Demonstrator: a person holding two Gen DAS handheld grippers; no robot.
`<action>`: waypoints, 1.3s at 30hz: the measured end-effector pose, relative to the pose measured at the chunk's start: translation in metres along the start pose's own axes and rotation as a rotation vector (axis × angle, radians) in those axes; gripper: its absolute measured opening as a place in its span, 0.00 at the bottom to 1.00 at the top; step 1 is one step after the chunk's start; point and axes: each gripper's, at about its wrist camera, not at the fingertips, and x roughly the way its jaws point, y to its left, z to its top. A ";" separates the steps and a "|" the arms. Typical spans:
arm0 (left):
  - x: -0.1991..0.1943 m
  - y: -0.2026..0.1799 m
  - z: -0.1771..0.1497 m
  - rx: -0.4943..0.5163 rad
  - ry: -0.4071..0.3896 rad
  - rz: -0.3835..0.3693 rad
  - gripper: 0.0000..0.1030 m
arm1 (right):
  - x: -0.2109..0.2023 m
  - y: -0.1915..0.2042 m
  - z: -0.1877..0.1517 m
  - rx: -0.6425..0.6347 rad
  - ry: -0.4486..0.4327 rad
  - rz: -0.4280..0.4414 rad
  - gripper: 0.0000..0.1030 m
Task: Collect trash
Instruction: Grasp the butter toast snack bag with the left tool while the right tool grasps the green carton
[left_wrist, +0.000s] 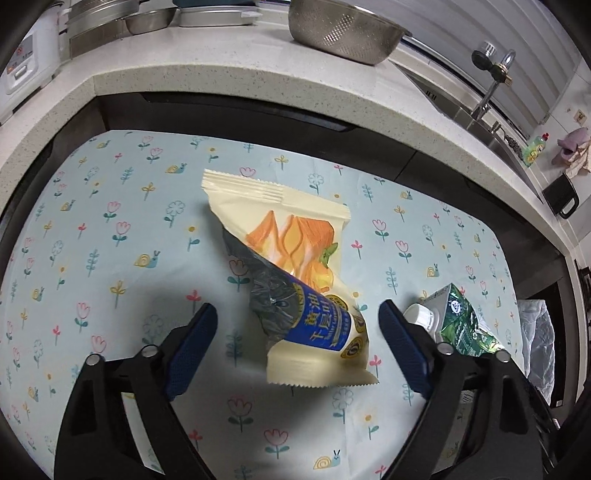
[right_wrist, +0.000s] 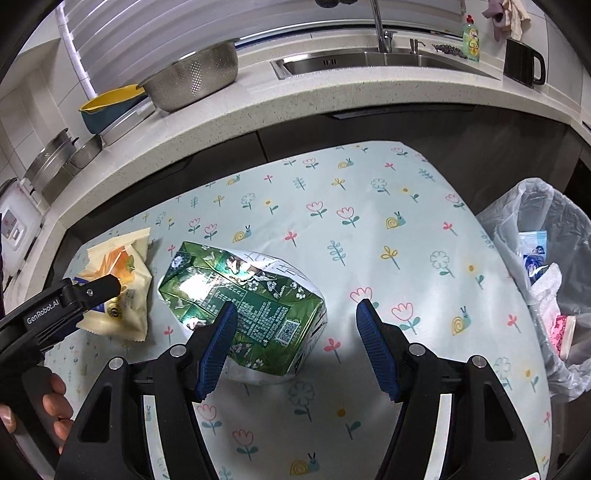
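left gripper (left_wrist: 297, 328) – jaws apart, straddling snack wrapper (left_wrist: 295, 266) mid-tablecloth (left_wrist: 110, 240) | right gripper (right_wrist: 295, 328) – apart over green carton (right_wrist: 240, 295) (crushed) | bin bag (right_wrist: 524, 229) off right edge

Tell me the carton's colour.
Green with white flowers and small print; the carton shows best in the right wrist view.

The left gripper (left_wrist: 297, 317) is pointing steeply downward with its blue-padded jaws standing wide apart and pressing on nothing. The right gripper (right_wrist: 295, 314) is tilting down likewise, its jaws parted and gripping nothing, while the person's left hand (right_wrist: 55, 410) is wrapping the left gripper's handle
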 end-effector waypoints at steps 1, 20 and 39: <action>0.002 -0.001 -0.001 0.006 0.006 -0.004 0.72 | 0.002 -0.001 -0.002 0.004 0.007 0.005 0.63; -0.021 -0.024 -0.037 0.064 0.030 -0.067 0.49 | -0.035 0.001 -0.020 0.040 -0.054 0.048 0.22; -0.095 -0.068 -0.102 0.143 0.028 -0.144 0.49 | -0.126 -0.054 -0.073 0.096 -0.091 -0.018 0.17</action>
